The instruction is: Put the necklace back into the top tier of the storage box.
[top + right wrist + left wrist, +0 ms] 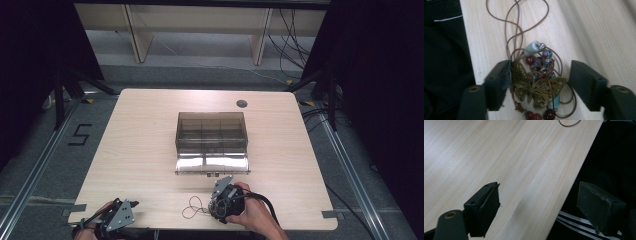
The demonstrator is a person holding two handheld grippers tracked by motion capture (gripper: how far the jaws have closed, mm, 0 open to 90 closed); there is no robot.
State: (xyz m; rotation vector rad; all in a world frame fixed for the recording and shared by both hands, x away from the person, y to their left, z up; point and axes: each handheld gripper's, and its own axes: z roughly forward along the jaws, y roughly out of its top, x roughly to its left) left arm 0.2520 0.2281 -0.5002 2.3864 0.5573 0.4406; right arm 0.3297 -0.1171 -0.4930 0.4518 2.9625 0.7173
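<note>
Your right gripper [540, 82], jaws open, straddles the brass-butterfly beaded cord necklace [537, 86], which lies between them; left gripper [544, 207] open, well apart.

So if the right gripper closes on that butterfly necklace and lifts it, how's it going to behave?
The necklace will probably hang floppy: its thin brown cord lies in loose loops and would trail. The round beads may slip between the right gripper's open jaws. The openwork butterfly pendant looks thin, so squeeze gently.
</note>
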